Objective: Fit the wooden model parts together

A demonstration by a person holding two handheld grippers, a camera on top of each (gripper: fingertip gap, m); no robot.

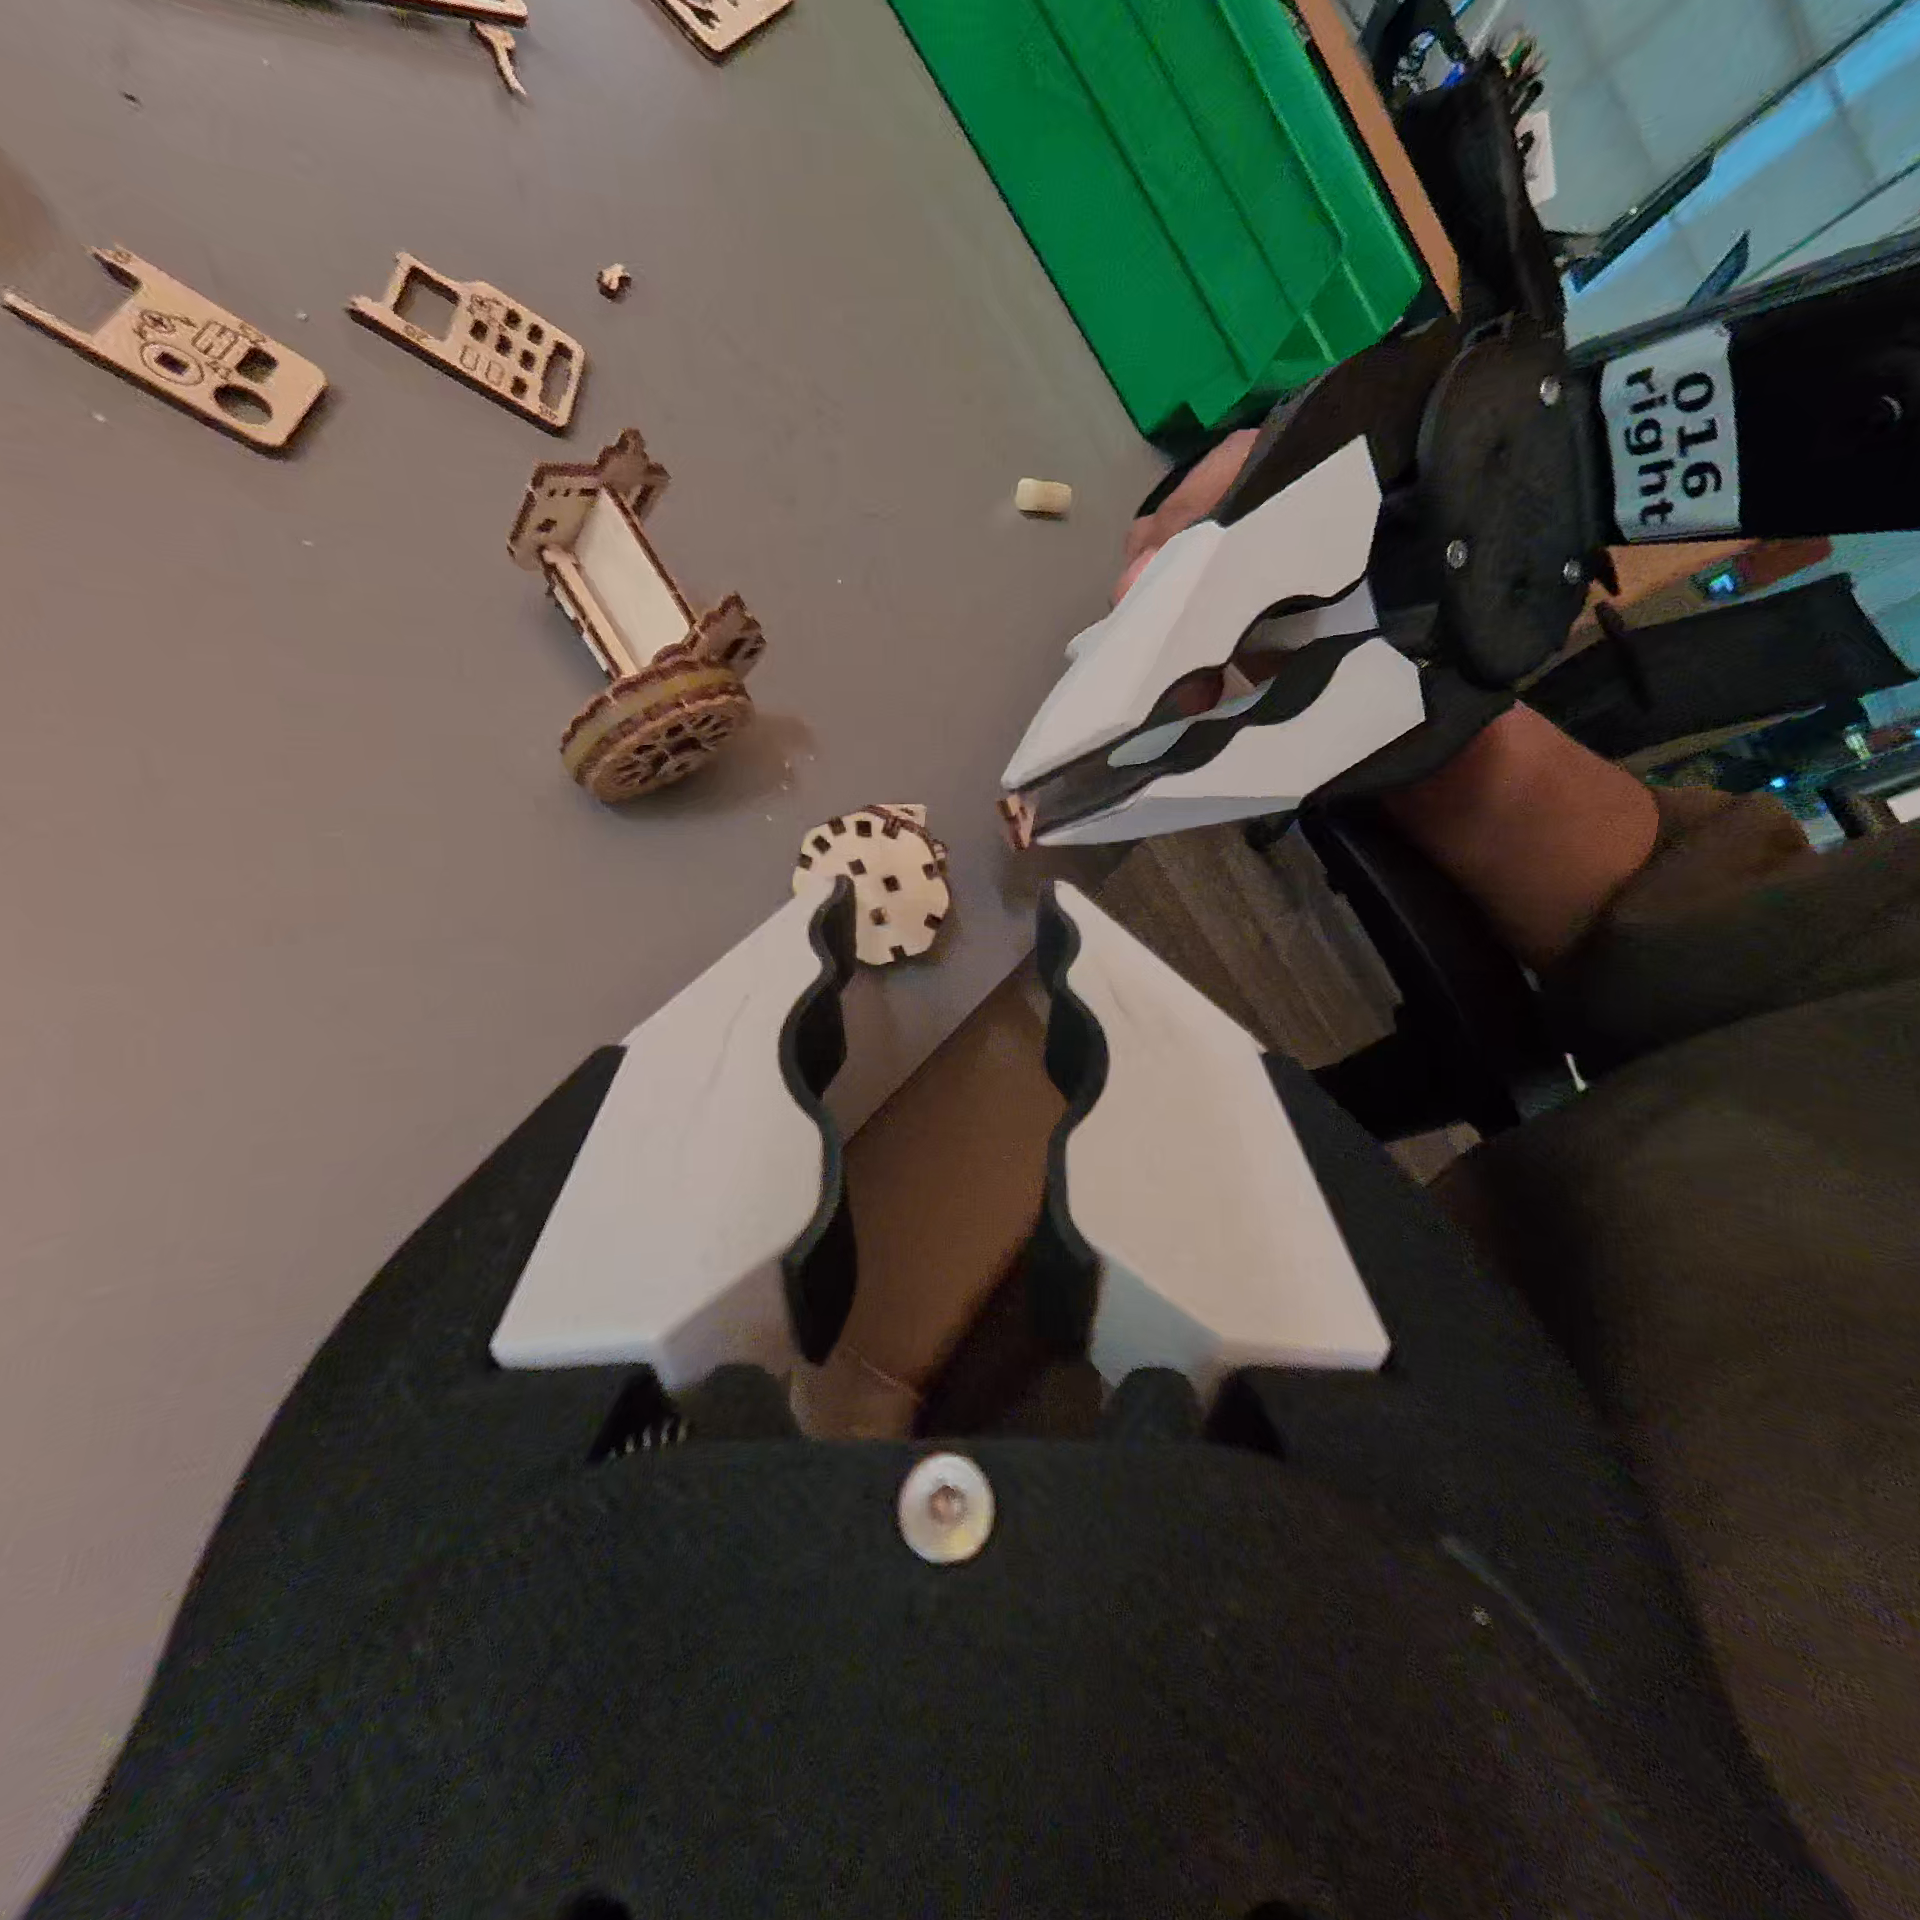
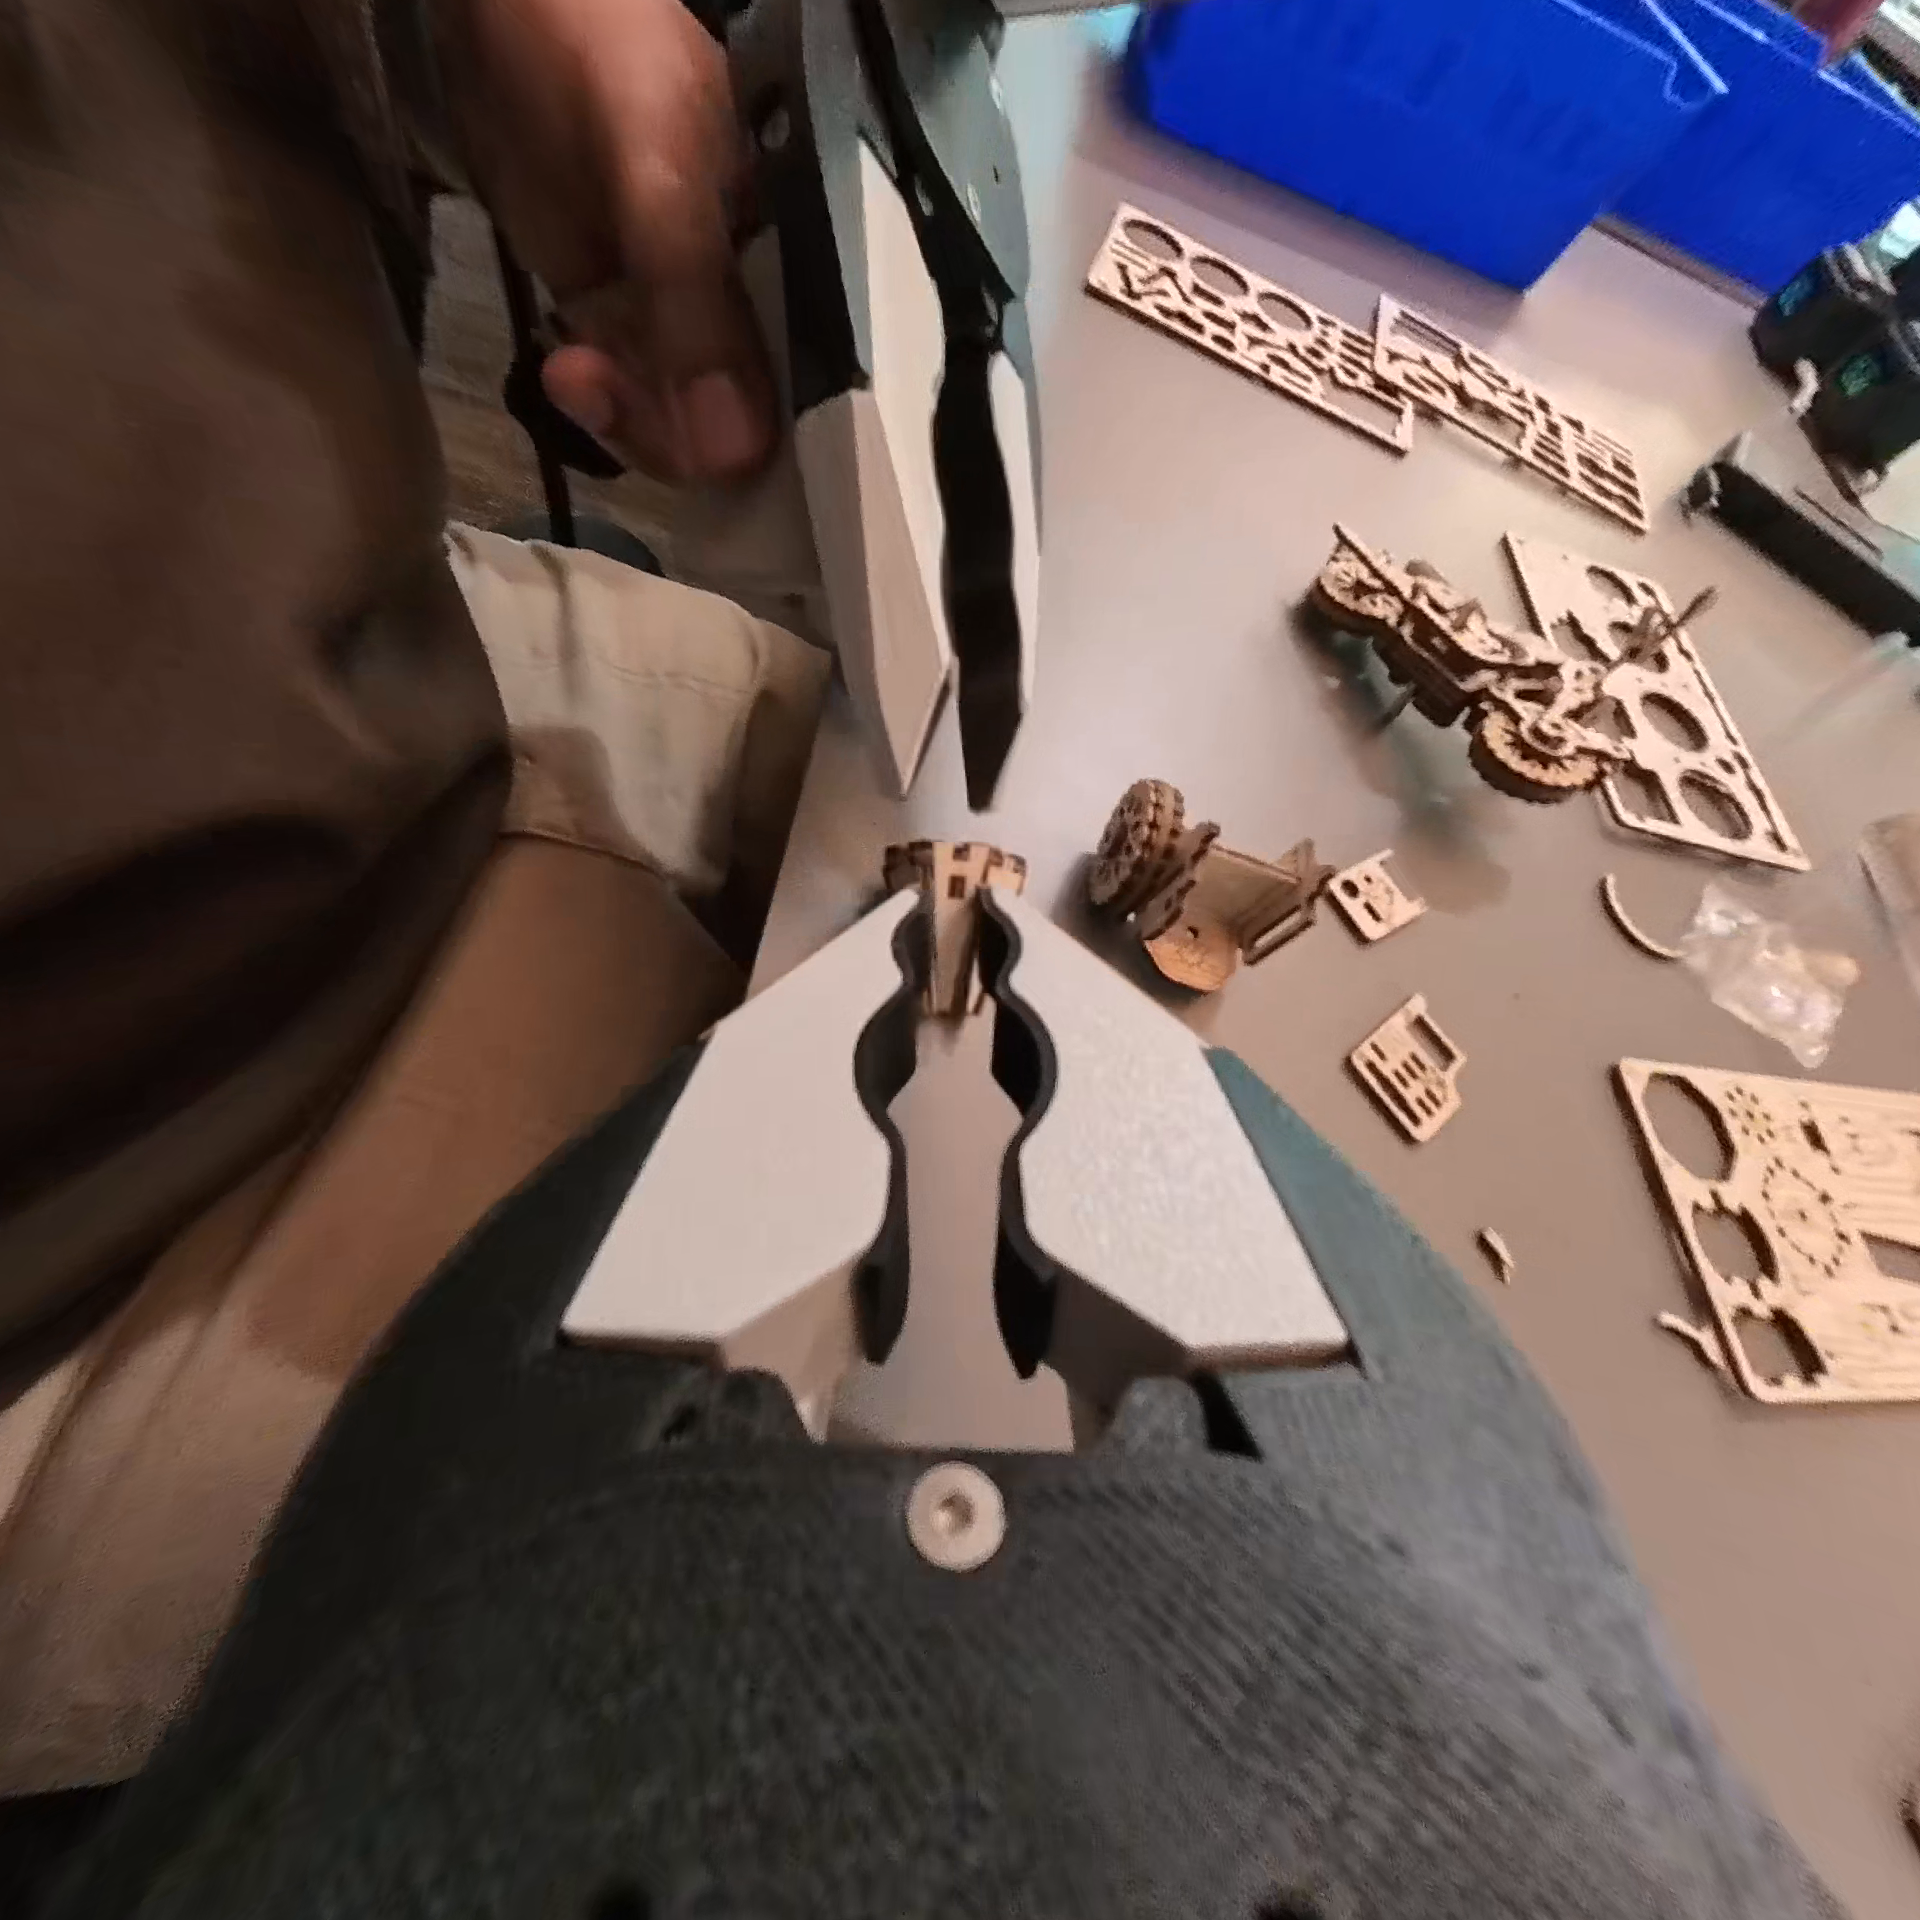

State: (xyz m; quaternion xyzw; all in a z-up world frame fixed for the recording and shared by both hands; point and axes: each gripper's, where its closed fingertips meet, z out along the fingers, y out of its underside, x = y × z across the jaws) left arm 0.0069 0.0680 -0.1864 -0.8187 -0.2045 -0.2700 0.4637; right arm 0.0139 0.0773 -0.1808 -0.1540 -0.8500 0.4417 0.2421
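So the right gripper (image 2: 951, 914) is clamped on a small wooden part (image 2: 956, 883), held just off the near edge of the grey bench (image 1: 312, 935). The left gripper (image 1: 945, 904) has its jaws spread wide with nothing between them; a pale slotted disc (image 1: 883, 883) sits right at its left fingertip, can't tell if they touch. Farther out on the bench there's a half-built wheeled frame (image 1: 639, 623) and 2 flat cut-out plates (image 1: 177, 348). A finished-looking wooden motorbike (image 2: 1455, 675) stands far right on a punched sheet (image 2: 1683, 758).
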